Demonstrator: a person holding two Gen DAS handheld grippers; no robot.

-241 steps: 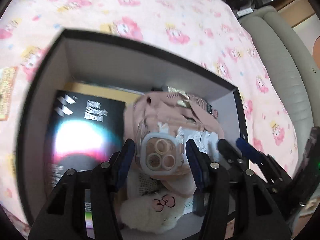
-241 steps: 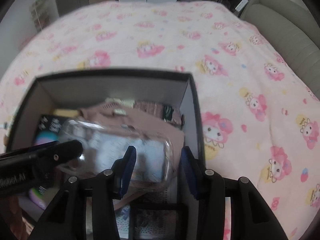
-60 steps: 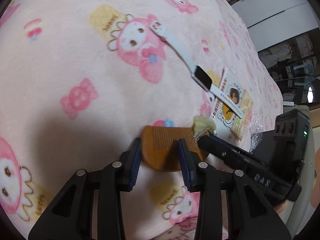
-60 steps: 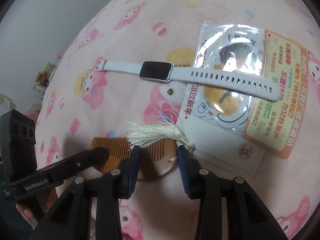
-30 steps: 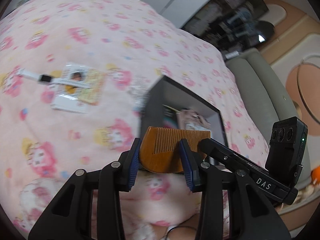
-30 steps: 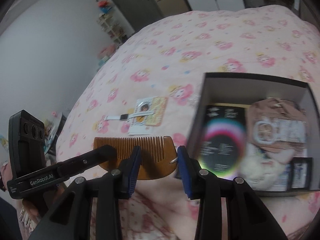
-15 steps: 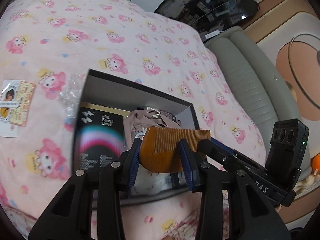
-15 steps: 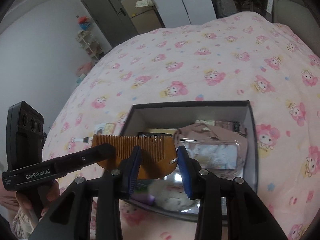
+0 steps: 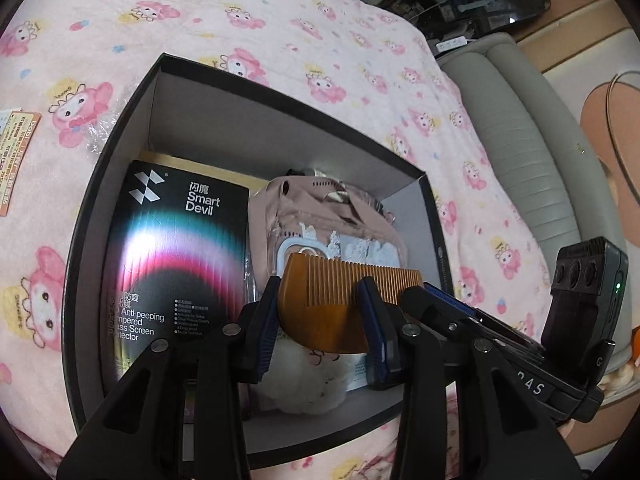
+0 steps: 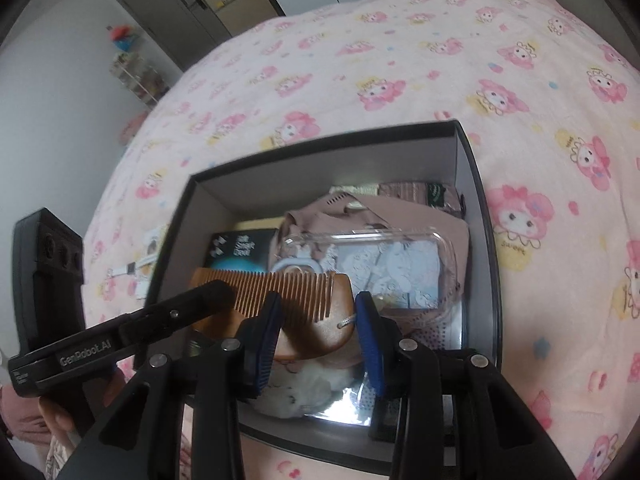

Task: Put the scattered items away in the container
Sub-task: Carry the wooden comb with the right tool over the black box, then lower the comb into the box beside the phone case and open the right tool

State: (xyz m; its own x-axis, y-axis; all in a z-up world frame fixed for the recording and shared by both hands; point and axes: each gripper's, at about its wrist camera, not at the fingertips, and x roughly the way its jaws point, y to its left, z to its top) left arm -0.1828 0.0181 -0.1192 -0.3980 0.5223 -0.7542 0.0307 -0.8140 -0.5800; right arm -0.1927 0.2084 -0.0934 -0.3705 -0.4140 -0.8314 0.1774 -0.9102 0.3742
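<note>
Both claws on the wooden comb (image 9: 340,300) right now, one at each end, holding it over the open black box (image 9: 256,120) at frame centre. Left claw (image 9: 320,332) is clamped on the comb's solid spine, blue pads (image 9: 267,320) pressing either side, teeth pointing up & away in the left wrist view. Right claw (image 10: 318,332) grips the other end, near the little metal ring in the wood; pads hard against it too. In the right wrist view the left claw's black finger comes in from lower left across the comb (image 10: 280,300), a person's hand (image 10: 52,412) just showing at the lower-left edge.

Box sits on the bed w/ the pink cartoon-print blanket (image 9: 100,20). Inside: black screen protector pack (image 9: 176,264) flat on the left side, a pinkish-brown pouch (image 9: 320,208) to its right w/ a clear phone case (image 10: 384,264) on top, a white fluffy thing (image 9: 308,388) at the near wall under the comb. Comb is above these, not touching them as far as I can tell.

Outside the box, an orange-edged packet (image 9: 12,160) lies at the far left edge of the left wrist view; a white watch (image 10: 128,268) shows left of the box in the right wrist view. Grey sofa (image 9: 520,140) at upper right.
</note>
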